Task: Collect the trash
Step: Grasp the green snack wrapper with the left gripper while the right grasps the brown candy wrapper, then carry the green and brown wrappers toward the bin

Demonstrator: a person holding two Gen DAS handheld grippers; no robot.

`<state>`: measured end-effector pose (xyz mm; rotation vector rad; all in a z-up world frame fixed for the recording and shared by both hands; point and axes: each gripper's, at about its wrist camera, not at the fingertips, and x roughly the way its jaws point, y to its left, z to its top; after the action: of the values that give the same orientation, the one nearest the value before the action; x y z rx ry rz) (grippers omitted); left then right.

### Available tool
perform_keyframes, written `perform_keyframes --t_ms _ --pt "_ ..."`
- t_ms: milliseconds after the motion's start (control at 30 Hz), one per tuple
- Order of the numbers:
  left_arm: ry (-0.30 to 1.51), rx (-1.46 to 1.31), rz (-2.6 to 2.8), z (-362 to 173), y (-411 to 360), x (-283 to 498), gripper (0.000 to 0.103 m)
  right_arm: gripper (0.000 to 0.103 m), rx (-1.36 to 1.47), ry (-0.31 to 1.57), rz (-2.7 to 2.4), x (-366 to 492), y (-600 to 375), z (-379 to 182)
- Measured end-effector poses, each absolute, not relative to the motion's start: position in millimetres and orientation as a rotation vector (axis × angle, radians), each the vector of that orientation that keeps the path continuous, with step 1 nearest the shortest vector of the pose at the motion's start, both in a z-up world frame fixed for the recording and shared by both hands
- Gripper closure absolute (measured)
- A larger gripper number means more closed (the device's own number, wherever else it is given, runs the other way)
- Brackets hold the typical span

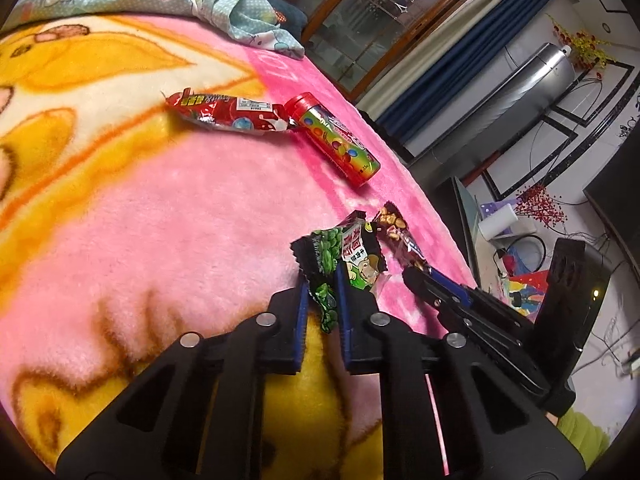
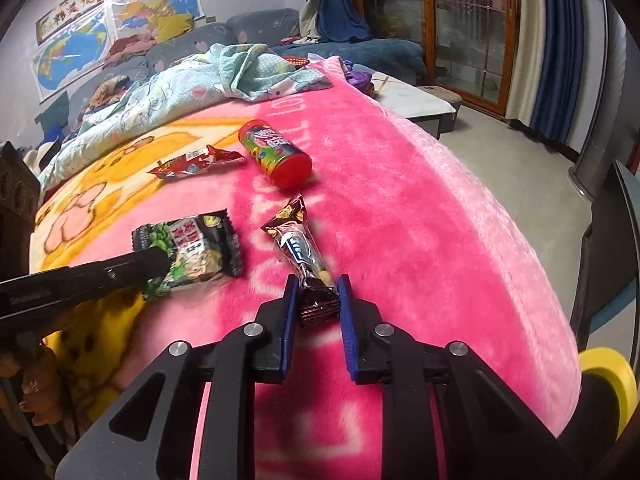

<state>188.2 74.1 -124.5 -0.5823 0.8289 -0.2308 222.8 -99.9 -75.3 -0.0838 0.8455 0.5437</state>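
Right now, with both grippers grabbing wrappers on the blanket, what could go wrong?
The left gripper pinches only a corner of the green wrapper, so it might slip or tear. The right gripper has just the end of the brown wrapper between its fingers, not clearly squeezed; it may drop. The grippers are close together and could bump. The tube could roll off the blanket.

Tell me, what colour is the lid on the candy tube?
Red. The candy tube's lid shows best in the right wrist view, facing the camera.
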Motion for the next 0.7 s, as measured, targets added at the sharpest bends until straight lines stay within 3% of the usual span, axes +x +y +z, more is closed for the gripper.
perform_keyframes --t_ms 700 --pt "0.718 -0.46 -0.187 -84.8 74.3 143.1 0.099 0.084 -0.034 0.908 0.591 174.3 -120.9 -61.7"
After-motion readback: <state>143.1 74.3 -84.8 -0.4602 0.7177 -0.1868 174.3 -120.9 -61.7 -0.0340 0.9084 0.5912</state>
